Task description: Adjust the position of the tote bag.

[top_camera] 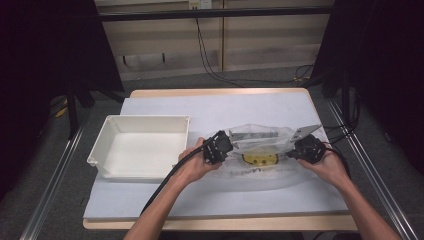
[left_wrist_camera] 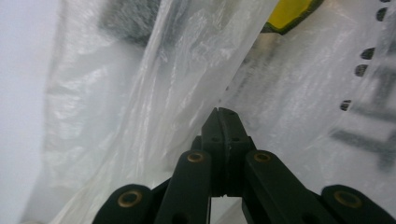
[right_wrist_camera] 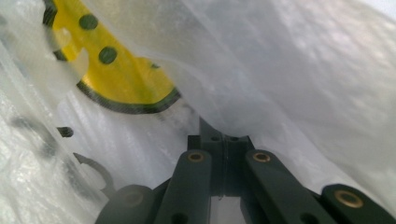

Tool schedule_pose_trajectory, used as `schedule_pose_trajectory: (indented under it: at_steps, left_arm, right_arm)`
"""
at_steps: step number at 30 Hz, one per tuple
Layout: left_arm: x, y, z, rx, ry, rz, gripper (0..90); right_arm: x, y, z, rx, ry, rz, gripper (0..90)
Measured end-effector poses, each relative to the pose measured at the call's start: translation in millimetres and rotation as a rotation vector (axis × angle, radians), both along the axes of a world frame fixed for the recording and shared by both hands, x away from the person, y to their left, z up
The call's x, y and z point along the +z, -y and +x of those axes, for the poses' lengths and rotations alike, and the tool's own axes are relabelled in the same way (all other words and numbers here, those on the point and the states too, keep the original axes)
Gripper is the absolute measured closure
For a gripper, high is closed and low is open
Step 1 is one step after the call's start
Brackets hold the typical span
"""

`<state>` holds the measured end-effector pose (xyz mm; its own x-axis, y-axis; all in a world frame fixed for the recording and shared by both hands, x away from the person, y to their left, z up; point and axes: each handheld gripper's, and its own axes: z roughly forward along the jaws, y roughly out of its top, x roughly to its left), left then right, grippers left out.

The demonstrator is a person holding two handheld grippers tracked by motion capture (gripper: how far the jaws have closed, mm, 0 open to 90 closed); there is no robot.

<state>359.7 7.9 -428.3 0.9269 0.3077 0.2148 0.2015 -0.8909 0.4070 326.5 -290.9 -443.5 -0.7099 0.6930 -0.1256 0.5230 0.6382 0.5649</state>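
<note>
A thin, crinkly translucent plastic bag [top_camera: 260,145] (yellow round print showing through) lies on the tabletop [top_camera: 210,112] beside a white rectangular bin [top_camera: 107,137]; left gripper [top_camera: 226,142] and right gripper [top_camera: 295,150] fingers pinch its film.

Clear plastic bag [top_camera: 260,137] with yellow, black-dotted print, white bin [top_camera: 142,145], black claws

Yellow print [left_wrist_camera: 292,13]: cut off by the top edge in the left gripper view.
Dark lettering [left_wrist_camera: 369,135]: blurred, unreadable, running off the right edge.
Right gripper [right_wrist_camera: 224,133] tips: buried under a fold of the plastic bag [right_wrist_camera: 299,70].
Grey patch [left_wrist_camera: 128,18]: out of focus behind film, unidentifiable.
Bag contents [top_camera: 260,137]: too small and hazy to tell from above.
</note>
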Motion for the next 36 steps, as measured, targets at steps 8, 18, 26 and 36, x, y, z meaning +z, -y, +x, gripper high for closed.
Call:
schedule_pose_trajectory:
  at_steps: [8, 18, 26, 36]
  left_arm:
    - [9.5, -6.2, 23.3, 0.037, -0.008, 0.017, 90.0]
    - [10.0, -12.9, 34.2, 0.052, -0.032, -0.017, 90.0]
    - [12.5, 7.9, 29.4, -0.043, -0.057, -0.060, 90.0]
    - [4.2, 18.9, 39.3, -0.036, -0.058, -0.022, 90.0]
  right_arm:
    - [9.9, 3.8, 16.1, -0.011, 0.020, 0.008, 90.0]
    - [10.4, 9.9, 26.0, -0.032, 0.020, 0.007, 90.0]
    - [15.7, -5.6, 29.5, 0.008, 0.023, 0.077, 90.0]
    - [15.8, -8.8, 37.6, -0.008, 0.048, 0.083, 90.0]
